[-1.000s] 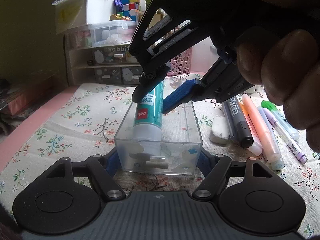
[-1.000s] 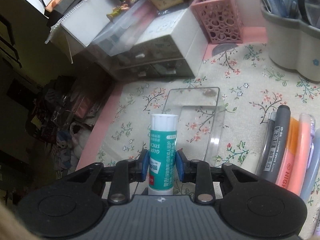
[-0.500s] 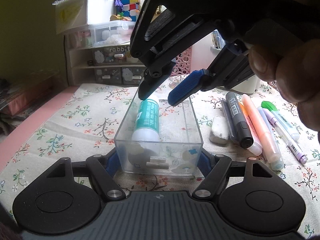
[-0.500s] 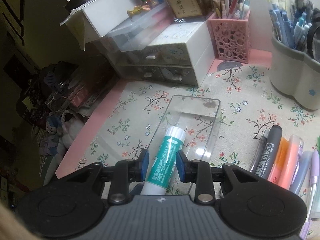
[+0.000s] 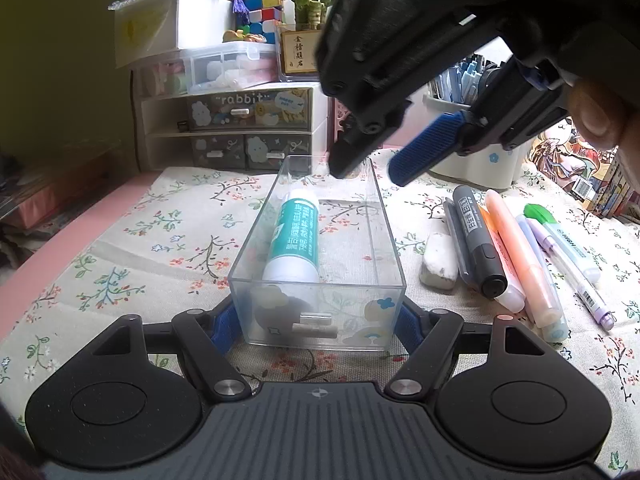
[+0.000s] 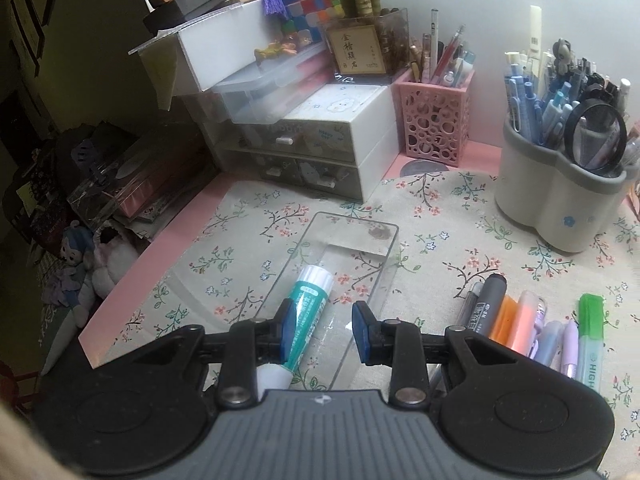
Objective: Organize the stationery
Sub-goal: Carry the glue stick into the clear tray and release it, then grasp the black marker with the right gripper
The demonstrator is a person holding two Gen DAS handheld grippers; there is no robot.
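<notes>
Left wrist view: left claw (image 5: 318,326) clamps the near end of the clear box (image 5: 256,248) on the floral table (image 5: 132,248). Glue stick (image 5: 295,240) lies flat inside, along the left wall. Right claw (image 5: 370,166) hangs above the box's far end, empty. Eraser (image 5: 439,261) and markers (image 5: 478,246) lie right of the box

Right wrist view: right claw (image 6: 324,334) parted, pads clear of the glue stick (image 6: 310,312) lying in the box below

Floral-clothed desk (image 6: 460,248) under clear box (image 5: 384,216), markers (image 5: 480,248)
</notes>
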